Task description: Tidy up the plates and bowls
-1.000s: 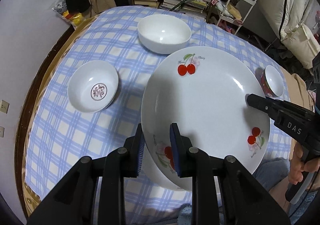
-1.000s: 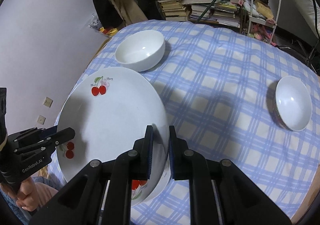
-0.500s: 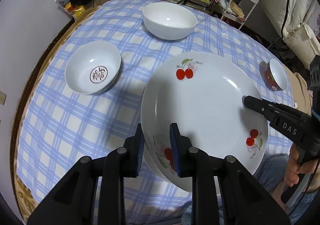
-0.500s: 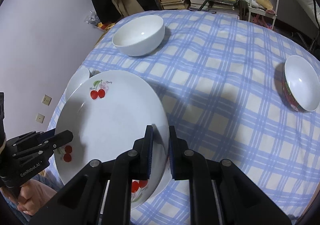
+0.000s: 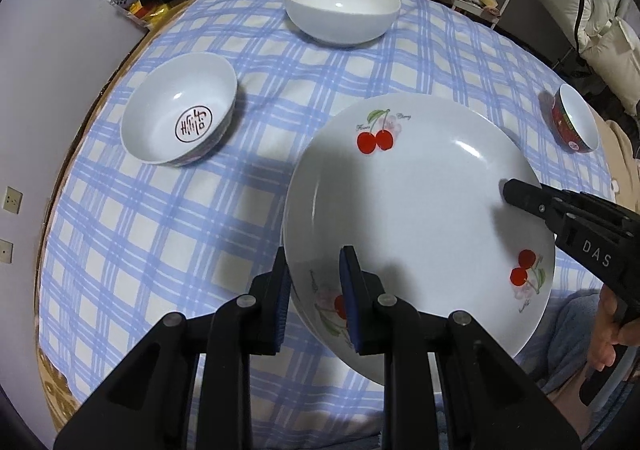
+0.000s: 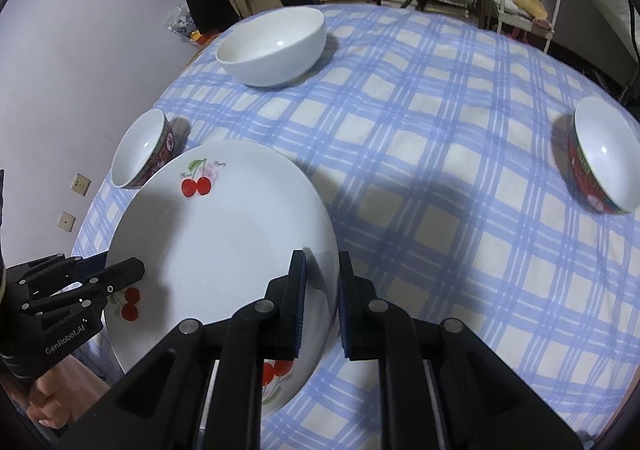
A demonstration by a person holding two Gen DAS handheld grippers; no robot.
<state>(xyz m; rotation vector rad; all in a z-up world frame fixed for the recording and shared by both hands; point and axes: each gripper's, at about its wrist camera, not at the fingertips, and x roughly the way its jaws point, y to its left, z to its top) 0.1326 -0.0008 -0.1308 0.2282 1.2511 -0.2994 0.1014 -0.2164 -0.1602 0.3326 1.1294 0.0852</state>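
The large round white plate with red cherry prints (image 5: 416,206) is hanging above the near edge of the blue-checked cloth-covered surface (image 5: 168,218), tilting slightly. The left gripper (image 5: 314,282) is pinching its near-left rim; the right gripper (image 6: 320,290) is clamping the opposite rim, so both sets of fingers are closing on the plate. The plain white deep bowl (image 5: 341,12) is sitting straight ahead across the surface, the white bowl with a red seal mark (image 5: 180,124) forward-left and nearer the left gripper, and the small red-sided bowl (image 6: 604,160) far right.
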